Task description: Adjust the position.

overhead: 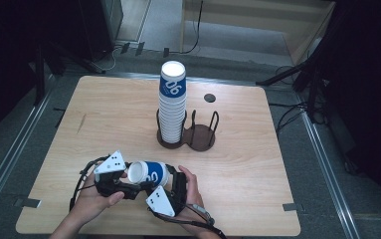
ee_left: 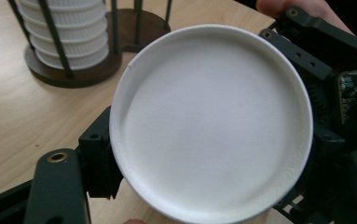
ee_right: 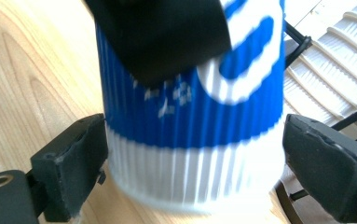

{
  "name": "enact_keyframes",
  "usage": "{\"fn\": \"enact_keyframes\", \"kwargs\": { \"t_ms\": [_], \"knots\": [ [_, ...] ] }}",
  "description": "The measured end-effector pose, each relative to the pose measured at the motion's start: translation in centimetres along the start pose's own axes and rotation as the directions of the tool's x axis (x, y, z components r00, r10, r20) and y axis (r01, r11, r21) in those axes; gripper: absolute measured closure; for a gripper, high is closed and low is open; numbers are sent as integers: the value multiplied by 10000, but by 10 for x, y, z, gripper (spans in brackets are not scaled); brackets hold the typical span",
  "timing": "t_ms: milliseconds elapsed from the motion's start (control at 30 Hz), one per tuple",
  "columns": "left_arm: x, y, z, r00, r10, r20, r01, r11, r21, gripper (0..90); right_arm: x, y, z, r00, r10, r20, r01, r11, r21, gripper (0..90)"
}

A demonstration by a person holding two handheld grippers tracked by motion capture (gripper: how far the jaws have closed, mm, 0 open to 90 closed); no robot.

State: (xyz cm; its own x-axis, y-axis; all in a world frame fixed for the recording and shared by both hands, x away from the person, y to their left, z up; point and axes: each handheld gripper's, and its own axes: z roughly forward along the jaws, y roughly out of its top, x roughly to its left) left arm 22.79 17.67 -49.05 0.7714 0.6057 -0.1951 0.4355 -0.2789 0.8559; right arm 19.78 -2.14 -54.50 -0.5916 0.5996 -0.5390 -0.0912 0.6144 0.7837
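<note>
A recording studio or lab, by the look of it, not a home. One plain wooden table (overhead: 247, 149) sits alone on grey carpet (overhead: 327, 164), with dark surroundings on both sides. Black stand legs (overhead: 287, 74) splay out at the far corners, cables (overhead: 198, 30) snake across the floor behind, and metal rails (overhead: 9, 159) run along either side of the table. Tape marks (overhead: 27, 202) stick to the floor by the near corners. On the table, just a cup stack (overhead: 172, 102) in a wire holder (overhead: 200, 132), set out like a test prop.
</note>
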Motion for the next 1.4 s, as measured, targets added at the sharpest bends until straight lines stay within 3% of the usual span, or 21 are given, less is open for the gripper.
{"fn": "enact_keyframes", "kwargs": {
  "t_ms": [333, 500, 633, 767, 867, 933, 1000, 1133, 1167, 1233, 1267, 1300, 1333, 1400],
  "knots": [
    [8, 1, -11, 9983, -163, -552, 119, 9968, -795, 266, -7, 3, -3, 9993, 314, 198, -313, 9995, -45, 67],
    [11, 1, -16, 9967, -481, -651, 399, 9918, -1214, 267, -10, 2, -3, 9980, 577, 269, -577, 9983, 22, 61],
    [13, 2, -20, 9954, -503, -816, 377, 9881, -1490, 267, -12, 4, -4, 9957, 919, 110, -920, 9957, 136, 61],
    [13, 2, -22, 9947, -556, -861, 409, 9856, -1639, 267, -13, 3, -4, 9953, 954, 162, -958, 9951, 229, 40],
    [13, 2, -23, 9938, -589, -947, 394, 9798, -1959, 267, -14, 2, -3, 9945, 1035, 139, -1039, 9940, 356, 26],
    [12, 2, -24, 9925, -490, -1118, 239, 9762, -2155, 267, -15, 2, -2, 9920, 1239, 257, -1250, 9909, 497, 24],
    [11, 2, -25, 9889, -494, -1405, 123, 9672, -2536, 267, -16, 2, -1, 9867, 1591, 325, -1607, 9854, 553, 25],
    [12, 1, -26, 9872, -540, -1499, 93, 9587, -2842, 267, -18, 3, -1, 9795, 1935, 558, -1964, 9792, 512, 25],
    [12, 1, -26, 9863, -542, -1557, 73, 9577, -2876, 267, -21, 3, -1, 9717, 2255, 709, -2289, 9725, 439, 28],
    [12, 1, -26, 9842, -533, -1689, 7, 9549, -2968, 267, -22, 3, -1, 9677, 2385, 817, -2424, 9693, 411, 40],
    [12, 0, -26, 9835, -541, -1727, -13, 9522, -3056, 266, -22, 3, -1, 9603, 2578, 1069, -2620, 9647, 264, 61],
    [12, -1, -25, 9816, -559, -1827, -44, 9494, -3139, 266, -22, 3, -1, 9603, 2578, 1069, -2620, 9647, 264, 61],
    [13, -2, -25, 9789, -659, -1933, -20, 9434, -3317, 265, -22, 5, 0, 9534, 2713, 1320, -2765, 9607, 227, 64],
    [14, -2, -24, 9781, -710, -1955, 1, 9400, -3411, 266, -21, 5, 0, 9506, 2775, 1394, -2829, 9589, 201, 66]
  ]
}}
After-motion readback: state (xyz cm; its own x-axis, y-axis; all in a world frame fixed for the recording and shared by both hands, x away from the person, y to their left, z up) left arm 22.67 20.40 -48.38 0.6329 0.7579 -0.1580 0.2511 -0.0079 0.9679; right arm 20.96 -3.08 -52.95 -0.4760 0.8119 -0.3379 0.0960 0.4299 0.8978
